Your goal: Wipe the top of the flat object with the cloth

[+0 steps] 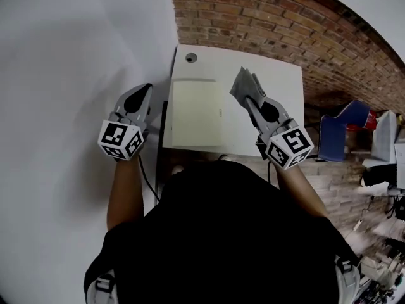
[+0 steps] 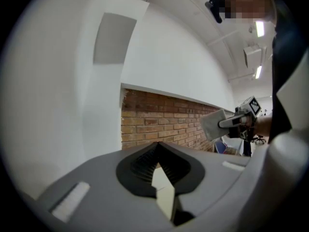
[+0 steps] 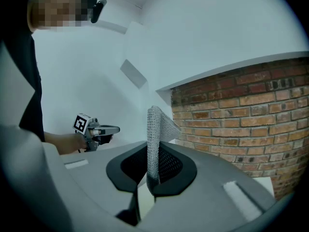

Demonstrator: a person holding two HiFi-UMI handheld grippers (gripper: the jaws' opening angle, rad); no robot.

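Black shirt [image 1: 228, 233], grey left gripper [image 1: 147, 88] and right gripper [image 1: 249, 101] (black-white marker cubes [image 1: 120, 140])

- We see a grey cloth [image 1: 244, 84] with a fine woven mesh pattern.
- The flat object [image 1: 196, 113] is pale cream-yellow and plain. The table [image 1: 281, 81] under it is white.
- The left gripper [image 1: 147, 88] and right gripper [image 1: 249, 101] are grey with black jaw linings. Their cubes carry black-and-white square markers.
- At 12 o'clock we note a brick wall [image 1: 285, 24], red-brown with pale mortar lines.
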